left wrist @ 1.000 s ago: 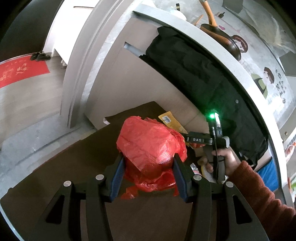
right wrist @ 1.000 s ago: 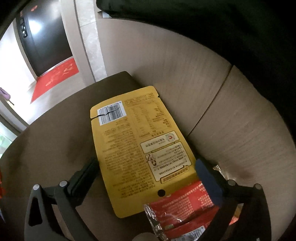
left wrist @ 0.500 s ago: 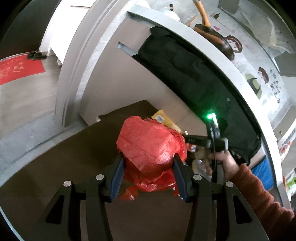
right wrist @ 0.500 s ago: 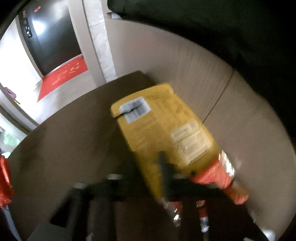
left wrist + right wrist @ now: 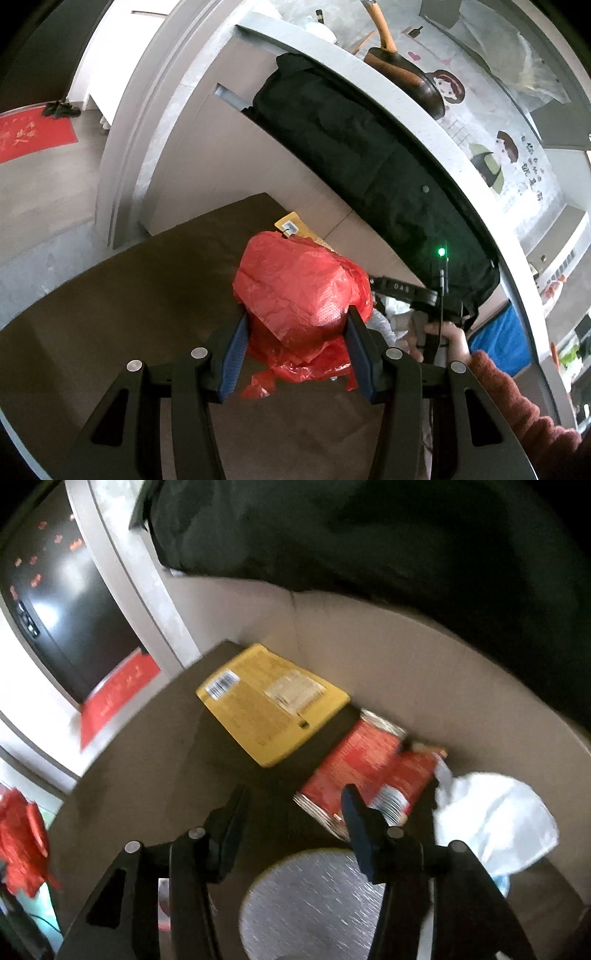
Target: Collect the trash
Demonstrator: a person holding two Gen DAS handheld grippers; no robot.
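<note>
Left gripper [image 5: 295, 354]: clenched on a crumpled red plastic bag [image 5: 299, 291], blue pads pressed against both its sides, bag held above the dark brown table [image 5: 147, 295].

Right gripper [image 5: 295, 812]: jaws opening, nothing between them, only bare tabletop [image 5: 147, 775] showing in the gap. Seen from the left wrist camera as a black tool with a green light [image 5: 406, 291], gripped by a hand [image 5: 448, 338] in a rust-coloured sleeve [image 5: 517, 410], just to the right of the red bag.

Trash, placed relative to the table: yellow flat pouch [image 5: 271, 703] lay at the far edge, barcode end towards the far-left corner, close against the beige panel [image 5: 406, 664] behind the table. Red foil wrapper [image 5: 369, 768] lay just right of the pouch, touching or nearly touching its corner, partly behind the right finger. Crumpled white tissue or plastic [image 5: 491, 819] lay further right, beside the wrapper. Round silvery disc [image 5: 314, 901] sat at the near edge, under the gripper. Yellow pouch corner [image 5: 291, 229] also peeked out behind the red bag.

Black garment [image 5: 369, 155] hung over the panel beyond the table. Red mat [image 5: 33, 134] lay on the floor, well apart to the far left.
</note>
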